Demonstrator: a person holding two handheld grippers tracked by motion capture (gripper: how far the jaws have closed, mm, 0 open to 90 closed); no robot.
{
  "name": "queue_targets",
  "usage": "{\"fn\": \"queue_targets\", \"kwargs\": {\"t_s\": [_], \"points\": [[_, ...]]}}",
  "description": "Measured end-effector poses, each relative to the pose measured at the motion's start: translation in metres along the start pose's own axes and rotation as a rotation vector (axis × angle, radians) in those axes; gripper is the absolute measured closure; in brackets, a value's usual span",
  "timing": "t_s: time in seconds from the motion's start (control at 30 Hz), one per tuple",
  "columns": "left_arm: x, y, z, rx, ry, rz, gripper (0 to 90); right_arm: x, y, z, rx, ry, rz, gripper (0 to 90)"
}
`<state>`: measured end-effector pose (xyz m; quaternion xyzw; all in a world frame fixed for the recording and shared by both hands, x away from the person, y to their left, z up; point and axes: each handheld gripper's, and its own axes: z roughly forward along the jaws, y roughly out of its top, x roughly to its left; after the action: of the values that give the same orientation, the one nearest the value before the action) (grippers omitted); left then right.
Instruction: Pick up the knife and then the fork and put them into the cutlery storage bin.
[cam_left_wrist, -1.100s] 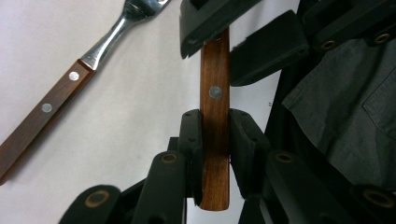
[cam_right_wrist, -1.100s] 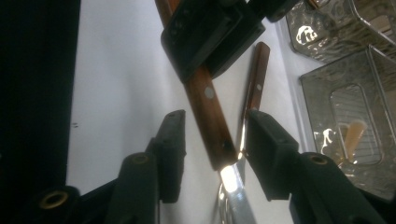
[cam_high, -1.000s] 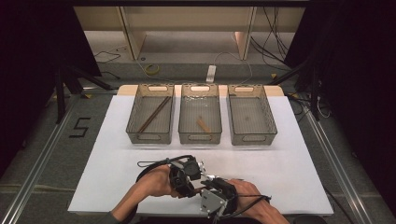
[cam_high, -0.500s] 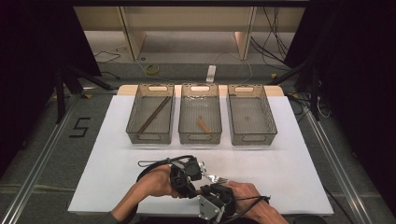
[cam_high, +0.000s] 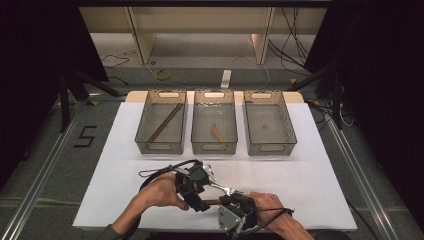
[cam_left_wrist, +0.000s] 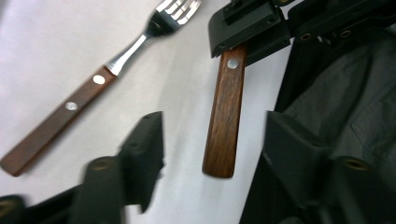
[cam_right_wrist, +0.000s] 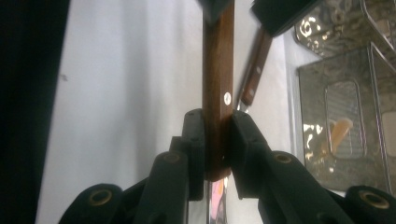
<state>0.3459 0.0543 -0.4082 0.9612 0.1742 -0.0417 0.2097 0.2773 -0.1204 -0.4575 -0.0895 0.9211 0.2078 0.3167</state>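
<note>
Held thing: a wood-handled utensil (cam_right_wrist: 218, 56) is being carried just above the white table cover (cam_high: 320, 175), near the front edge and between the two hands; its working end is hidden.
Right gripper (cam_right_wrist: 215, 121): it is clamping the handle, both pads pressing on the wood just past the rivet.
Left gripper (cam_left_wrist: 215, 126): its jaws have just been opening and are standing apart on either side of the handle's free end, with the wood between them but not being touched.
Deciding relation: in the left gripper view the handle is running lengthwise up the gap between the left jaws, straight away from that claw and into the right gripper (cam_left_wrist: 247, 28). Judging from this, the right hand alone is bearing the utensil, so the left can be drawn back along that long axis.
Other utensil: a fork (cam_left_wrist: 93, 79) with a matching wooden handle is lying flat on the cover just beside the held one, apart from it and slanting away.
Count of wood-handled utensils: two, one gripped and one lying free.
Count of grippers: two, close together.
Count of wire baskets: three in a row, well beyond the hands: left basket (cam_high: 160, 148), middle basket (cam_high: 214, 148), right basket (cam_high: 270, 149).
Basket contents: thin dark sticks (cam_high: 165, 121) are lying slantwise in the left basket, and one short wooden piece (cam_high: 217, 133) in the middle one.
</note>
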Motion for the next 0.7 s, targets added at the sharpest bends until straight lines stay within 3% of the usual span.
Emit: {"fn": "queue_targets", "kwargs": {"t_s": [0.17,0.2,0.3,0.37,0.7], "points": [[0.002,-0.004,-0.007,-0.065,0.059,-0.022,22.9,-0.006,-0.008,-0.004,0.008,-0.01,0.022,77.8],[0.002,-0.005,-0.008,-0.075,0.063,-0.019,21.9,-0.006,-0.01,-0.004,0.013,-0.015,0.059,77.9],[0.004,-0.009,-0.011,-0.098,0.087,-0.035,18.9,-0.008,-0.014,-0.004,0.017,-0.019,0.093,77.8],[0.006,-0.012,-0.013,-0.112,0.096,-0.047,18.1,-0.012,-0.016,-0.006,0.028,-0.018,0.068,77.8],[0.013,-0.029,-0.019,-0.29,0.177,-0.108,16.1,-0.031,-0.034,-0.007,0.012,-0.039,0.255,77.8]]}}
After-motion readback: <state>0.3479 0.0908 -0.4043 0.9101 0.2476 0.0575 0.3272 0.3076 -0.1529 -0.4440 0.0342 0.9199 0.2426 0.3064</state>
